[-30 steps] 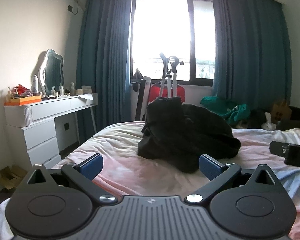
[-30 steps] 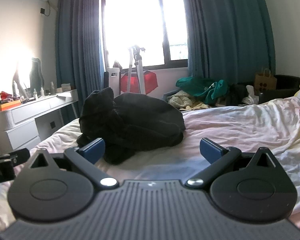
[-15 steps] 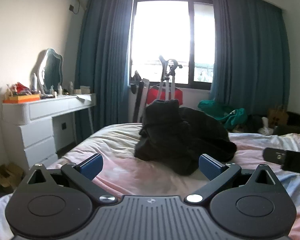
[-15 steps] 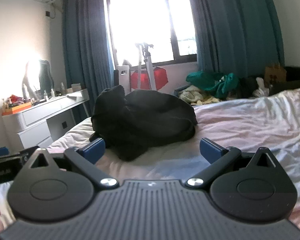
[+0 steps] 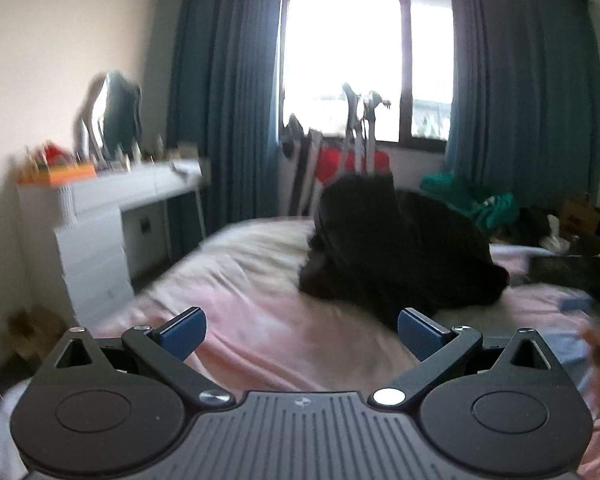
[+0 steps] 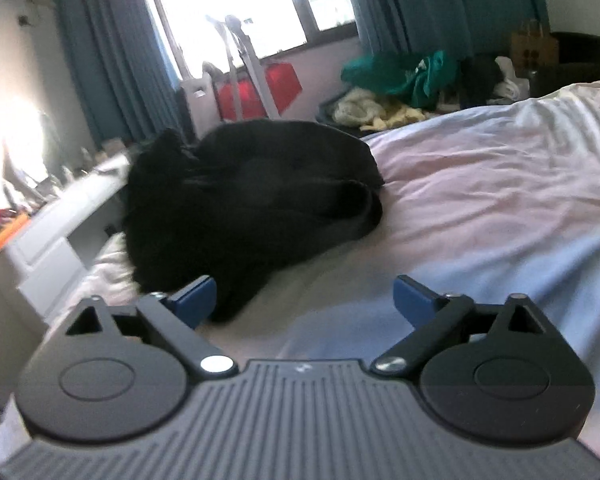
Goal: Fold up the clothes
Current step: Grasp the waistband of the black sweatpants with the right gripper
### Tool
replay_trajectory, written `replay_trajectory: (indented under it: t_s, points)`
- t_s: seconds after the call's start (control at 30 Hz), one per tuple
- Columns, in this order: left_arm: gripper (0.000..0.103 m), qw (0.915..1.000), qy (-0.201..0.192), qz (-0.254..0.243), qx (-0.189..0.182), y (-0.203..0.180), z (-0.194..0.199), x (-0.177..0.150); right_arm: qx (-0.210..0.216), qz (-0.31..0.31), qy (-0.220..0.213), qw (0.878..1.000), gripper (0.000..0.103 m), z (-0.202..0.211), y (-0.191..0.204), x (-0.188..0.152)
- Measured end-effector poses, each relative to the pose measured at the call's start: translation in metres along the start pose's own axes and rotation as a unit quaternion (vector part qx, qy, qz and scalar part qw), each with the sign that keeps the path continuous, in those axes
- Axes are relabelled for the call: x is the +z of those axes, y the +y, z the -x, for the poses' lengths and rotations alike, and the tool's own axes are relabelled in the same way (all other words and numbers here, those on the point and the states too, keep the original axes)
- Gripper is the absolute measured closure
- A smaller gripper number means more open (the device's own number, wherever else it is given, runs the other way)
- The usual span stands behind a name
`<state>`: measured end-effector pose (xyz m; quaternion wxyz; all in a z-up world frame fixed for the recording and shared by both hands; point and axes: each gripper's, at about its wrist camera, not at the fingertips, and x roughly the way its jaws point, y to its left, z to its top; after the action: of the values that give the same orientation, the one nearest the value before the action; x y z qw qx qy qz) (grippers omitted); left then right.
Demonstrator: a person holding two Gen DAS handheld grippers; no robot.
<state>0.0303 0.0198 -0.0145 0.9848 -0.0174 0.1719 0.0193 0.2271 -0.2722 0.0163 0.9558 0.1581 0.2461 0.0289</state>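
A crumpled black garment (image 5: 392, 248) lies in a heap on the pink and white bed sheet (image 5: 252, 304). In the right wrist view the garment (image 6: 244, 200) is closer, just beyond my left fingertip. My left gripper (image 5: 302, 332) is open and empty, short of the heap. My right gripper (image 6: 304, 300) is open and empty, low over the sheet (image 6: 480, 200) at the garment's near edge. The right gripper's black body shows blurred at the right edge of the left wrist view (image 5: 572, 276).
A white dresser (image 5: 100, 232) with a mirror and bottles stands left of the bed. Blue curtains (image 5: 224, 100) frame a bright window. A red bag and metal stand (image 5: 356, 152) sit behind the bed. Green clothes (image 6: 400, 76) and a paper bag (image 6: 534, 44) lie at the far right.
Both grippers have moved forward and lower toward the black garment, and the right one has tilted. Both views are now motion-blurred. Both stay open.
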Motion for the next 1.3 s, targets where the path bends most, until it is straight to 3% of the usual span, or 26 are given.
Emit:
replay_trajectory:
  t_s: [0.07, 0.13, 0.23, 0.37, 0.5, 0.53, 0.57, 0.63, 0.67, 0.73, 0.83, 1.0, 1.13, 1.3]
  points:
    - [0.0, 0.9999, 0.006, -0.003, -0.01, 0.002, -0.014, -0.008, -0.016, 0.0, 0.002, 1.0, 0.027, -0.037, -0.001, 0.014]
    - [0.0, 0.9997, 0.003, -0.022, -0.01, -0.001, -0.028, -0.014, -0.044, -0.007, 0.007, 0.999, 0.029, -0.077, -0.004, 0.029]
    - [0.0, 0.9983, 0.013, -0.054, 0.019, -0.01, -0.058, -0.022, -0.081, -0.021, 0.006, 0.996, 0.033, -0.128, -0.009, 0.047]
    - [0.0, 0.9976, 0.046, -0.05, 0.014, -0.014, -0.096, -0.039, -0.125, -0.006, 0.024, 0.992, 0.034, -0.18, -0.017, 0.049]
    - [0.0, 0.9973, 0.057, -0.046, 0.0, -0.018, -0.117, -0.047, -0.113, -0.035, 0.04, 0.992, 0.041, -0.207, -0.032, 0.042]
    - [0.0, 0.997, 0.056, -0.054, 0.003, -0.02, -0.118, -0.048, -0.104, -0.042, 0.034, 0.993, 0.051, -0.205, -0.033, 0.042]
    - [0.0, 0.9965, 0.054, -0.063, 0.006, -0.022, -0.12, -0.05, -0.106, -0.044, 0.025, 0.993, 0.067, -0.198, -0.031, 0.043]
    - [0.0, 0.9957, 0.046, -0.079, 0.007, -0.025, -0.121, -0.052, -0.108, -0.048, 0.009, 0.993, 0.085, -0.185, -0.029, 0.044]
    - [0.0, 0.9953, 0.037, -0.089, 0.005, -0.026, -0.119, -0.052, -0.105, -0.049, 0.005, 0.993, 0.088, -0.179, -0.029, 0.045]
    - [0.0, 0.9938, 0.013, -0.11, 0.013, -0.027, -0.114, -0.052, -0.099, -0.047, -0.012, 0.994, 0.089, -0.159, -0.027, 0.047]
    - [0.0, 0.9932, -0.012, -0.102, 0.055, -0.025, -0.106, -0.046, -0.099, -0.008, -0.054, 0.994, 0.09, -0.117, -0.015, 0.051]
    - [0.0, 0.99, -0.042, -0.101, 0.089, -0.023, -0.098, -0.041, -0.065, 0.048, -0.104, 0.991, 0.09, -0.021, 0.013, 0.049]
    - [0.0, 0.9937, -0.049, -0.068, 0.075, -0.017, -0.08, -0.033, -0.04, 0.059, -0.122, 0.99, 0.089, 0.051, 0.022, 0.039]
    - [0.0, 0.9959, -0.061, -0.049, 0.046, -0.012, -0.046, -0.027, -0.008, 0.017, -0.121, 0.992, 0.089, 0.133, 0.005, 0.019]
